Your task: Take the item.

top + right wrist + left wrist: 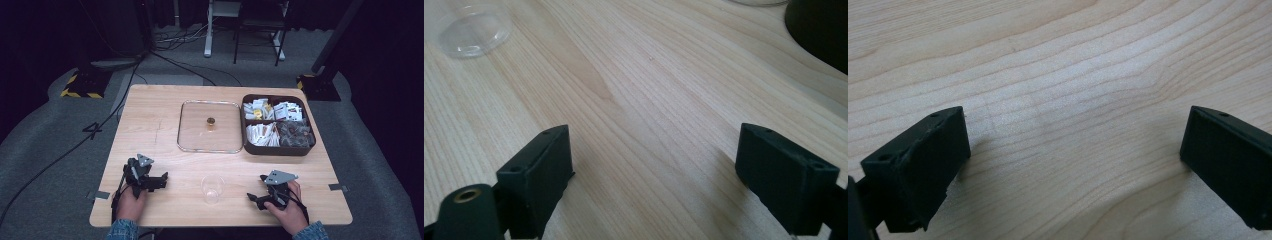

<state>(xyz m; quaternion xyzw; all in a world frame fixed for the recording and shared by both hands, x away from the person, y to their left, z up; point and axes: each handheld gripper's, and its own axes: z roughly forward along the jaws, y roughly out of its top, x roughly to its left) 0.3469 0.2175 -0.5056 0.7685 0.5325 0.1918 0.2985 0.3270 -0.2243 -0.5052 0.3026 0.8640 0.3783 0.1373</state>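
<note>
A clear plastic cup [212, 187] stands near the table's front edge, between the two hands, and its base [474, 31] appears at the top left of the right gripper view. My left gripper [150, 180] rests on the wood at the front left, held by a hand. Its jaws stand wide apart over bare wood [1073, 140], so it is open. My right gripper [260, 195] rests at the front right, also open, with nothing between its jaws [654, 170]. A clear lid [210, 126] with a small gold knob [211, 121] lies flat mid-table.
A dark brown divided box [278, 148] holding several packets and sachets sits right of the lid; its dark wall [819, 30] shows in the right gripper view. Beyond the table are cables, stand bases and chair legs on grey floor.
</note>
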